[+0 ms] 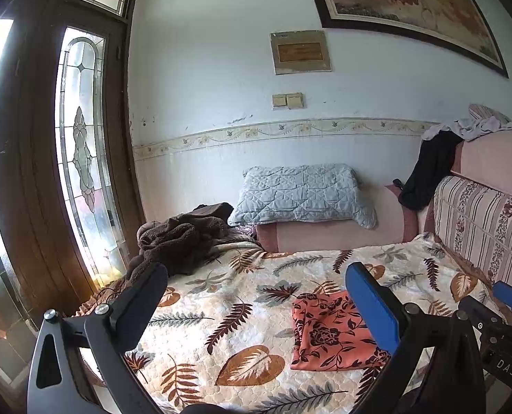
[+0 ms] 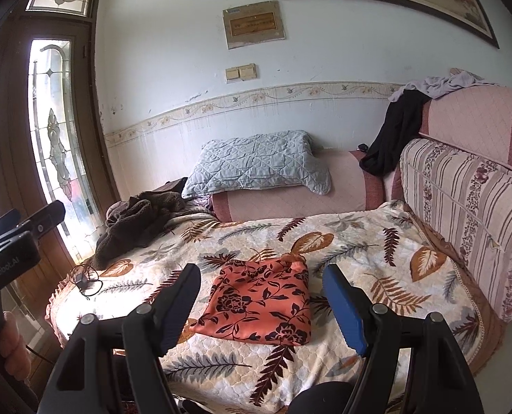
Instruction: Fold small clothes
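Note:
A small orange cloth with a black flower print [image 2: 261, 302] lies folded into a rough square on the leaf-patterned blanket [image 2: 359, 241] of the sofa bed. It also shows in the left wrist view [image 1: 328, 333], partly behind my blue finger pad. My right gripper [image 2: 261, 281] is open and empty, held above and in front of the cloth, apart from it. My left gripper [image 1: 256, 276] is open and empty, to the left of the cloth. The right gripper's tip [image 1: 511, 295] shows at the right edge of the left wrist view.
A brown fleece garment [image 2: 135, 222] lies at the blanket's far left. A grey quilted pillow [image 2: 256, 162] rests on the pink armrest. Black and lilac clothes [image 2: 397, 127] hang over the striped backrest [image 2: 462, 200]. A black cable [image 2: 85, 281] lies near the left edge. A glass door [image 1: 80, 158] stands on the left.

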`<state>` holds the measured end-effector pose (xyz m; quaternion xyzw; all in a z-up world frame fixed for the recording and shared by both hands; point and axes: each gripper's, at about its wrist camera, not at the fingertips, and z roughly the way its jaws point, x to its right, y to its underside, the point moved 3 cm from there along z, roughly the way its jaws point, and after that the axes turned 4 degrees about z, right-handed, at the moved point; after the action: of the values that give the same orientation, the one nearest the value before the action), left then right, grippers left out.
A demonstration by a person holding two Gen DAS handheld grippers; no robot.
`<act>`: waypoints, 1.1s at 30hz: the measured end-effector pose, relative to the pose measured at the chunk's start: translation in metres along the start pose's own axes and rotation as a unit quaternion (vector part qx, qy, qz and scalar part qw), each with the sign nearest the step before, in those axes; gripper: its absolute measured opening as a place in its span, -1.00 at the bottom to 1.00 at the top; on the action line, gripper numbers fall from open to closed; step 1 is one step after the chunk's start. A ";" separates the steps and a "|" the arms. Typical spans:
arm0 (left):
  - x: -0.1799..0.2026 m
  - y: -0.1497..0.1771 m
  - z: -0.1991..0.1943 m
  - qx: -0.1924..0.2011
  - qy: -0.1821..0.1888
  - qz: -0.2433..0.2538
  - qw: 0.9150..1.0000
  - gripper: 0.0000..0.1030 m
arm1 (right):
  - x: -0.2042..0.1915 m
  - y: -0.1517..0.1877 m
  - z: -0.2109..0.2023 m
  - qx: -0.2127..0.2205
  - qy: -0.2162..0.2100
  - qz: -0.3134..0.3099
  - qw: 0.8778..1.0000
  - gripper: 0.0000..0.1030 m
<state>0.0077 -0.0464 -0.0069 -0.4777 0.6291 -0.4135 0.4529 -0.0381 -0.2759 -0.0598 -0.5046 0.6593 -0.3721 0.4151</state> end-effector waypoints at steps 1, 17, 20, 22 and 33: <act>0.000 0.000 0.000 0.000 0.000 -0.001 1.000 0.99 | -0.001 0.001 0.000 0.000 0.000 -0.003 1.000 0.48; 0.002 -0.005 -0.011 0.010 0.011 0.000 1.000 0.99 | -0.007 -0.003 -0.009 0.019 0.017 -0.008 1.000 0.48; 0.000 -0.006 -0.014 0.012 0.011 -0.001 1.000 0.99 | -0.005 -0.005 -0.011 0.021 0.015 0.000 1.000 0.48; -0.001 -0.006 -0.016 0.014 0.010 -0.003 1.000 0.99 | -0.007 -0.006 -0.013 0.024 0.013 0.000 1.000 0.48; -0.006 -0.011 -0.012 0.018 0.013 -0.011 1.000 0.99 | -0.019 -0.011 -0.003 0.021 0.012 -0.014 1.000 0.48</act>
<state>-0.0007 -0.0419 0.0081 -0.4712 0.6220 -0.4357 0.4486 -0.0338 -0.2597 -0.0452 -0.5004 0.6492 -0.3976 0.4124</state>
